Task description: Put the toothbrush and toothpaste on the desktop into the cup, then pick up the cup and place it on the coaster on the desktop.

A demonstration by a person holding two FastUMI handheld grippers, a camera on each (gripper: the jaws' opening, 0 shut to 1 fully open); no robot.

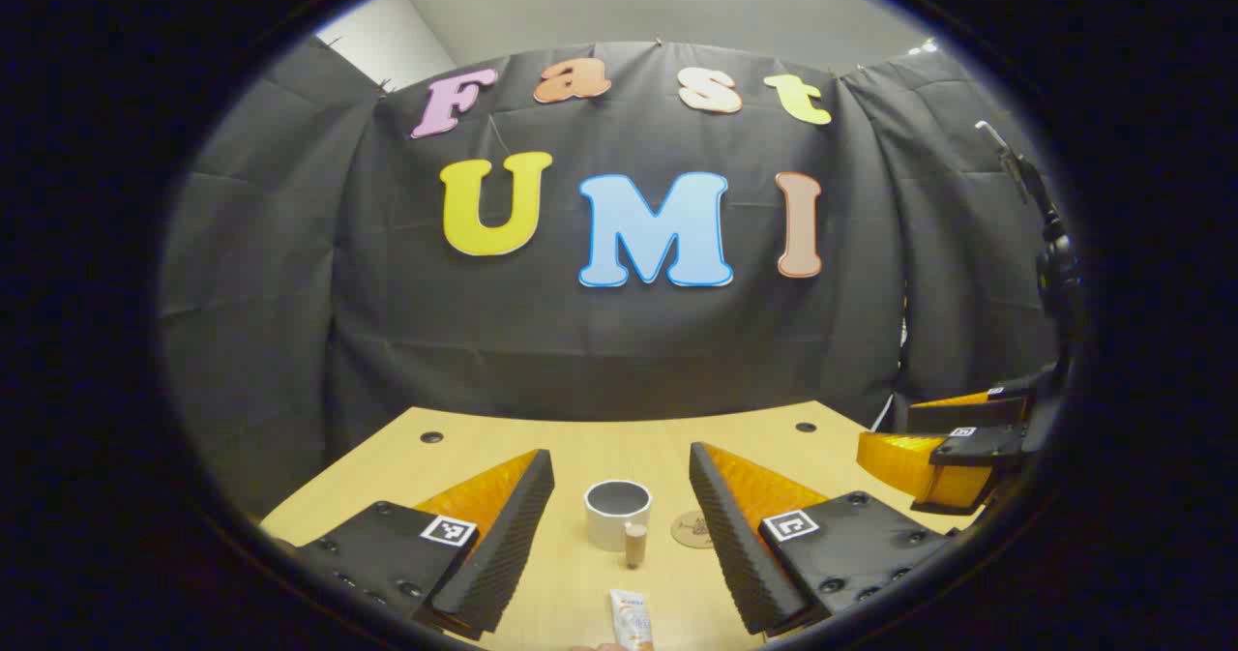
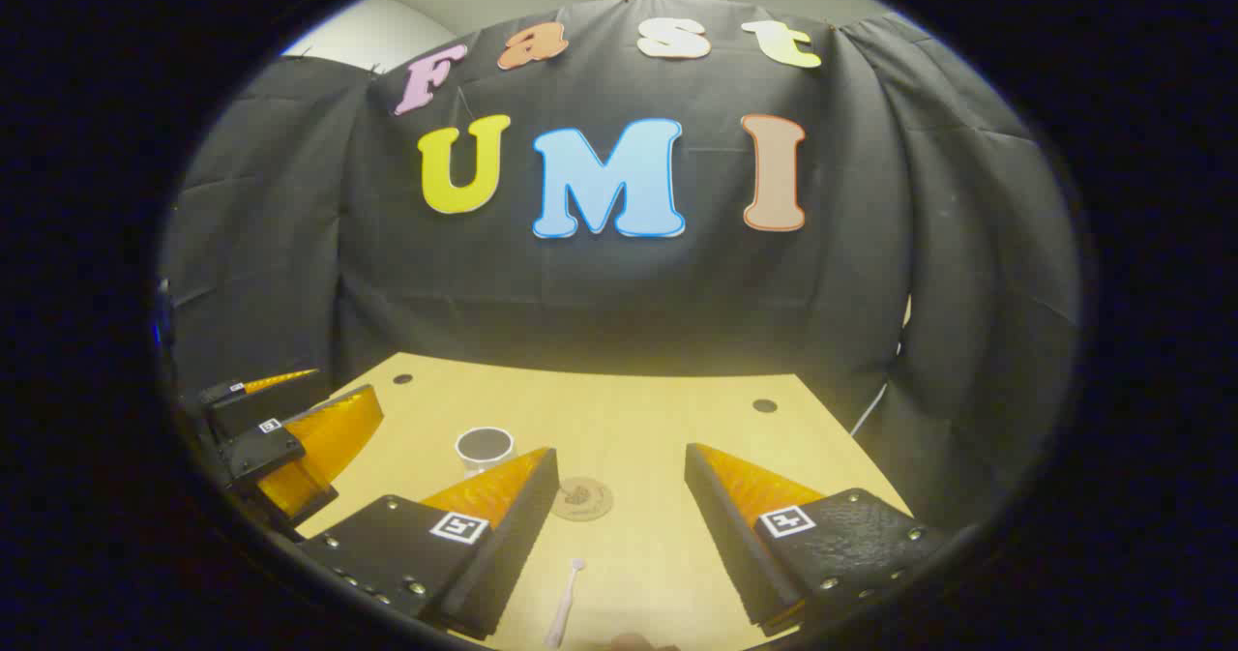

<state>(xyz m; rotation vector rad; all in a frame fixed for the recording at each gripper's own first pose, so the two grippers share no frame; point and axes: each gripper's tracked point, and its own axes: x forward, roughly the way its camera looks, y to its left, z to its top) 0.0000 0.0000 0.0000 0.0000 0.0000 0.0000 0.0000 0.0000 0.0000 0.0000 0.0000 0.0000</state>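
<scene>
Left gripper (image 1: 619, 511), lower centre of the left gripper view: fingers spread wide, holding nothing, hovering above the desktop (image 1: 484, 438). Between the fingers, reading outward: the toothpaste (image 1: 631, 619) lies flat at the bottom edge of the frame; above it stands a small brown cylindrical object (image 1: 634, 543) of uncertain identity; just behind that the cup (image 1: 617, 513) stands upright with its mouth open and its interior apparently empty. The coaster (image 1: 692, 529), a flat round disc, lies just right of the cup and is partly hidden by the right-hand finger.

Right gripper (image 2: 619, 506), lower centre of the right gripper view: fingers likewise spread wide and empty. It also appears at the right edge of the left gripper view, while the left gripper shows at the left edge of the right gripper view. Between its fingers the toothbrush (image 2: 563, 612) lies on the desktop at the bottom of the frame, head pointing up-frame; the coaster sits above it, near the left-hand finger; the cup stands further up and to the left.

Progress, as judged: no step is complete. Toothbrush and toothpaste both rest on the desktop, the cup is unloaded and stands off the coaster, which is bare. Both insertions and the cup transfer remain.
</scene>
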